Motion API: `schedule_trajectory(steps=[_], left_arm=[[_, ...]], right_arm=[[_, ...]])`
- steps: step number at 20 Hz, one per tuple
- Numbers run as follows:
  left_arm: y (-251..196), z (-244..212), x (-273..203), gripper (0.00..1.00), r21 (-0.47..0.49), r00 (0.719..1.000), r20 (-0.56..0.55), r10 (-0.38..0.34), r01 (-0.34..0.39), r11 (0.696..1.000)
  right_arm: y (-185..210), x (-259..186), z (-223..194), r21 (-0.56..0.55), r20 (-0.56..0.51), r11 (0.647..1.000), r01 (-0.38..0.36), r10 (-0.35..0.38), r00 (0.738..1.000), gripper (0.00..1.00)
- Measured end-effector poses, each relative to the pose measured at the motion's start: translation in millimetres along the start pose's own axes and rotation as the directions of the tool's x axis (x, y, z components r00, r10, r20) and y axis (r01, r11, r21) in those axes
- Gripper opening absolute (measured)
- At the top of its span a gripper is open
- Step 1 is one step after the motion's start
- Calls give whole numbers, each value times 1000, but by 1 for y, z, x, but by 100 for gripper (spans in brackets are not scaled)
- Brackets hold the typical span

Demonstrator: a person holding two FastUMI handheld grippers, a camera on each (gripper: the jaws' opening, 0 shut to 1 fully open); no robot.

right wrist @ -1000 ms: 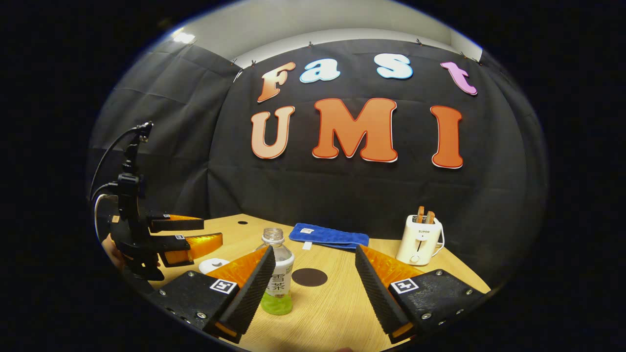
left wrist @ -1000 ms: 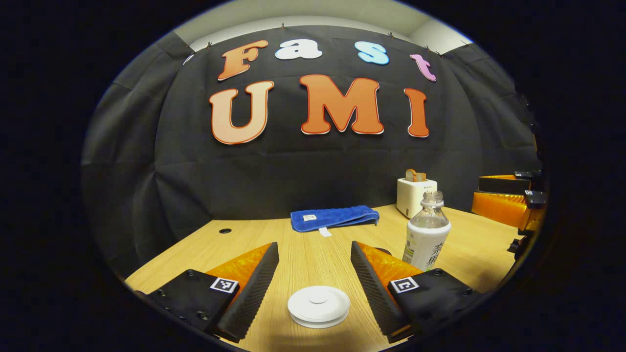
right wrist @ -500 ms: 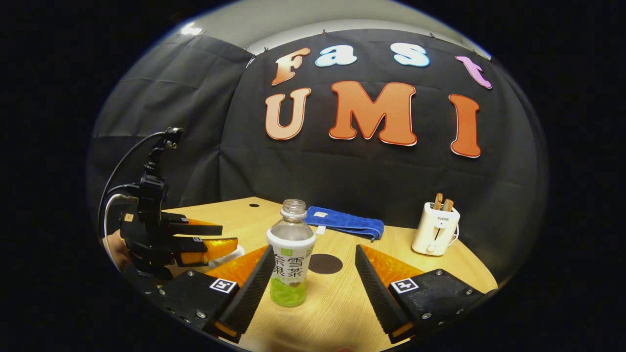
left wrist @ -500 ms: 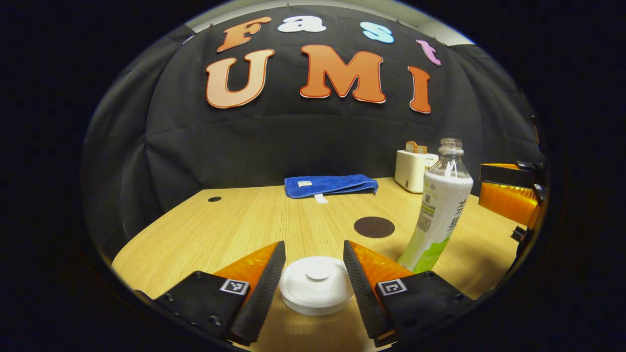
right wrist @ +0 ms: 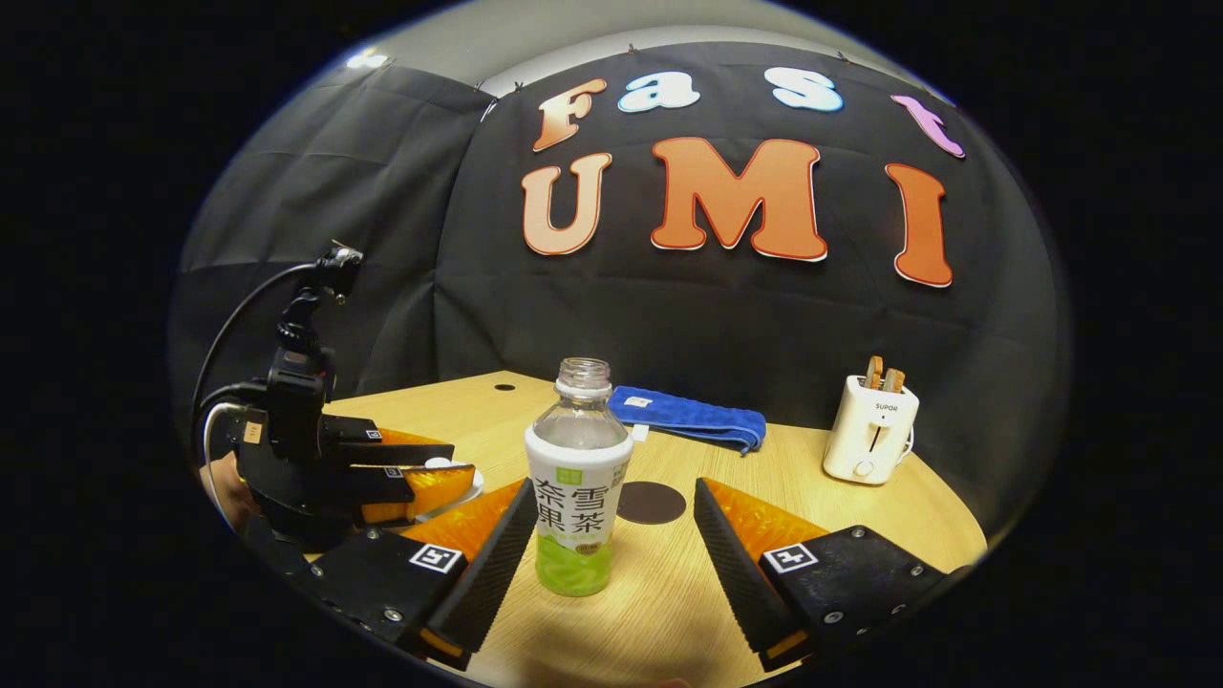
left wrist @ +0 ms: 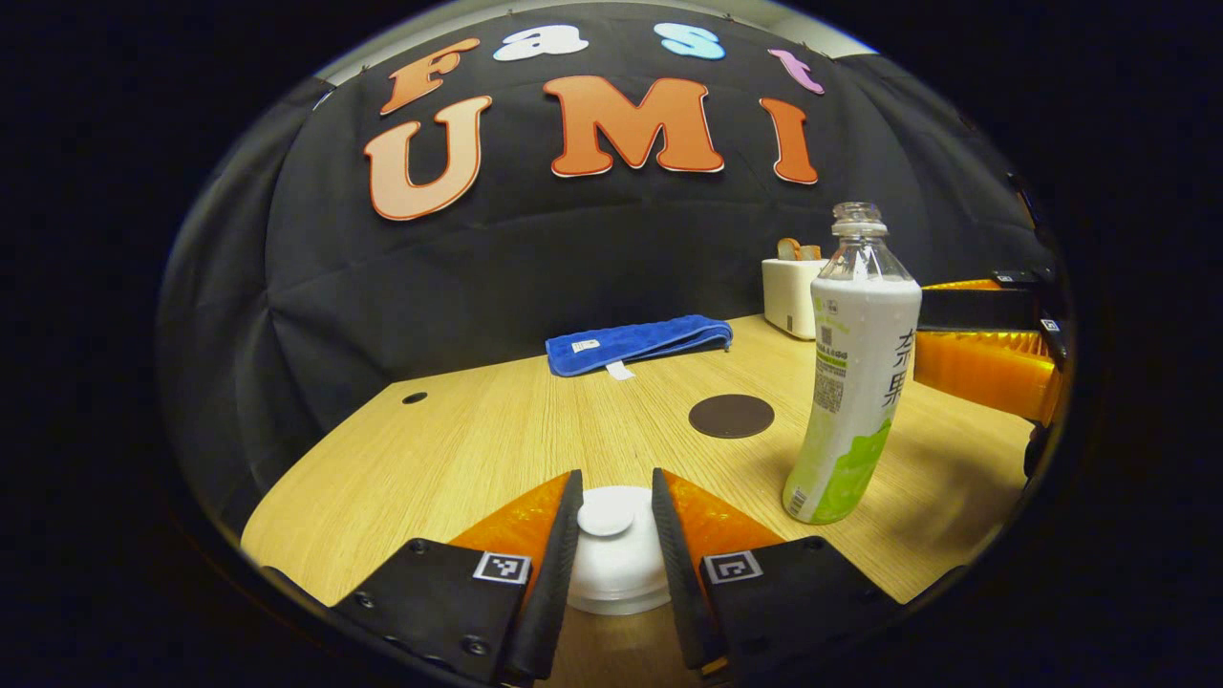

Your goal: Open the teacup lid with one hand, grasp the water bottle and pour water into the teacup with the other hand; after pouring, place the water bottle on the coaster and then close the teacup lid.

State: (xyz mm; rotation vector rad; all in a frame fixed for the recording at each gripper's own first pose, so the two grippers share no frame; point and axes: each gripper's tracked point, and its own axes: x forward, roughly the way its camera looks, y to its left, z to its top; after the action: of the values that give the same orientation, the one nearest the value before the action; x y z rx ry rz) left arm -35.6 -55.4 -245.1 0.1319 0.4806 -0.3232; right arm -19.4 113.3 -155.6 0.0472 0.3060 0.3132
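White and round, the plastic teacup lid (left wrist: 616,540) is now sitting squeezed between the fingers of the left gripper (left wrist: 613,535), near the bench's front edge. Half a second back those fingers were standing apart on either side of it, so they are closing in and appear to be clamping its rim; the lifting step looks ready to begin. The cup beneath is hidden. The right gripper (right wrist: 611,549) is holding its fingers wide apart, and the uncapped clear plastic water bottle (right wrist: 577,478) with its white-and-green label is standing upright between them, untouched but nearer than a moment ago. The dark round coaster (right wrist: 651,502) is lying just behind the bottle, toward the bench's middle, waiting for later.
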Motion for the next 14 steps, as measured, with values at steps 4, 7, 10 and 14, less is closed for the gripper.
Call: schedule_trajectory(steps=[4,7,10,14], left_arm=[[4,1,-1,34,-12,1000,12,15,-15,1000],[5,4,-3,35,-14,1000,18,20,-20,1000],[14,18,-7,33,-26,996,64,54,-52,998],[35,34,-16,33,-56,988,114,108,-102,993]], right_arm=[[0,3,-3,2,-11,1000,-6,6,1000,98],[2,8,-7,-1,-23,1000,-12,12,1000,98],[6,14,-14,-2,-44,1000,-25,25,999,99],[14,24,-26,14,-80,999,-47,47,996,98]])
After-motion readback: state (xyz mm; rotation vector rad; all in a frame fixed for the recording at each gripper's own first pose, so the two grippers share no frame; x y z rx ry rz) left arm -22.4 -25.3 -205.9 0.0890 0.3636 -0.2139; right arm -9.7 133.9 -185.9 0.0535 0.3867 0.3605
